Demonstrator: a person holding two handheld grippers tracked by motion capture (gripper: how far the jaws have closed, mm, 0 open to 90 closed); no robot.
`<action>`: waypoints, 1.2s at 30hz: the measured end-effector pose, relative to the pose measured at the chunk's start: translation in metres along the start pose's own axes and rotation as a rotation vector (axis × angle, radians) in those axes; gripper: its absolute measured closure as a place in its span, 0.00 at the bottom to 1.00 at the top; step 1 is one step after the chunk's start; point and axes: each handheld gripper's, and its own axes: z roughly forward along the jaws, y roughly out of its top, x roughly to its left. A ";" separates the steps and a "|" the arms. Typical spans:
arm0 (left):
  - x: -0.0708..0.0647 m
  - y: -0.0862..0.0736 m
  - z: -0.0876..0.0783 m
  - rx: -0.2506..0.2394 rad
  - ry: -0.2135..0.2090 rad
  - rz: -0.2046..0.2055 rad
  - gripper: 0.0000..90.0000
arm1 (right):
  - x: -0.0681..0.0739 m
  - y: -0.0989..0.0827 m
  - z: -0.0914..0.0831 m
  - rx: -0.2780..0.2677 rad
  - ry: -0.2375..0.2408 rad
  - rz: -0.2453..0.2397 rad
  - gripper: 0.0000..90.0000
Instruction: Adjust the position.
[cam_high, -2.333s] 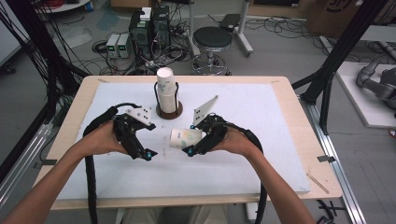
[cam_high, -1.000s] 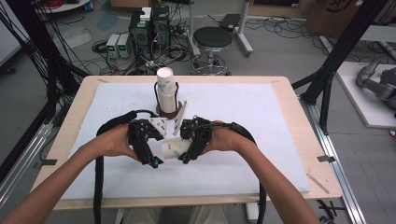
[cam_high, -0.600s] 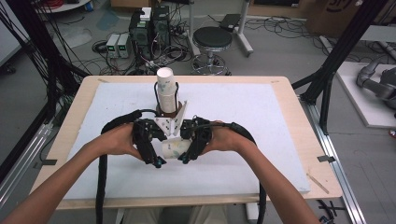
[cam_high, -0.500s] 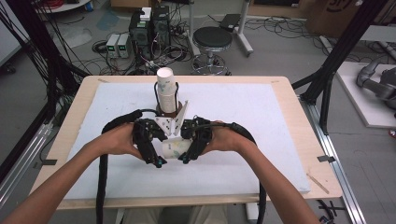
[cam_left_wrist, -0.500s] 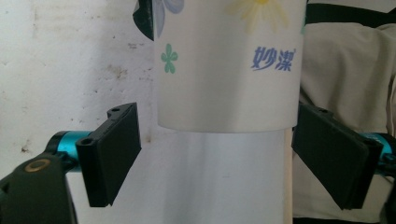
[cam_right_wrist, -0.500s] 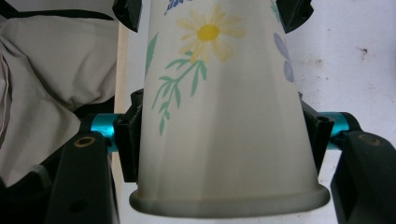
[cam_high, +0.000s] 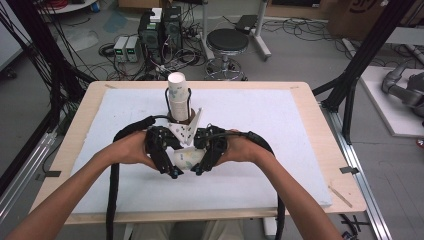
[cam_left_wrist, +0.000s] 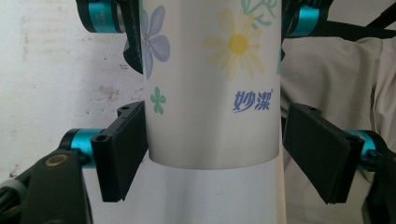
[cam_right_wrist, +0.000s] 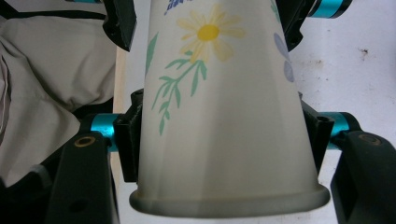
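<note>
A white paper cup (cam_high: 187, 156) printed with flowers lies level between my two grippers above the middle of the mat. My right gripper (cam_high: 201, 169) is shut on the cup (cam_right_wrist: 219, 116) near its rolled rim, one pad pressing each side. My left gripper (cam_high: 173, 172) faces it from the left. Its jaws have just been closing with the cup's (cam_left_wrist: 210, 116) base end between them. In the left gripper view one pad (cam_left_wrist: 122, 154) touches the cup wall, while a thin gap separates the other pad (cam_left_wrist: 317, 151) from it.
A stack of paper cups (cam_high: 178, 95) stands on a brown base (cam_high: 181, 119) just behind the hands. A white mat (cam_high: 280, 130) covers the wooden table (cam_high: 320, 125). A stool (cam_high: 227, 42) and electronics boxes (cam_high: 157, 30) stand on the floor beyond.
The hands, apart earlier, have come together at the mat's centre. The left gripper has moved right onto the cup held by the right, and its jaws have narrowed around it.
</note>
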 end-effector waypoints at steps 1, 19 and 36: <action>0.001 0.000 0.000 0.004 0.000 0.007 0.25 | 0.000 0.000 0.000 0.001 0.008 0.003 0.39; 0.006 -0.002 0.000 0.002 -0.010 0.023 0.40 | -0.002 0.001 0.002 0.000 0.016 -0.008 0.39; 0.000 -0.006 0.004 -0.069 -0.001 -0.038 0.41 | -0.001 0.001 0.003 -0.043 0.008 0.009 0.17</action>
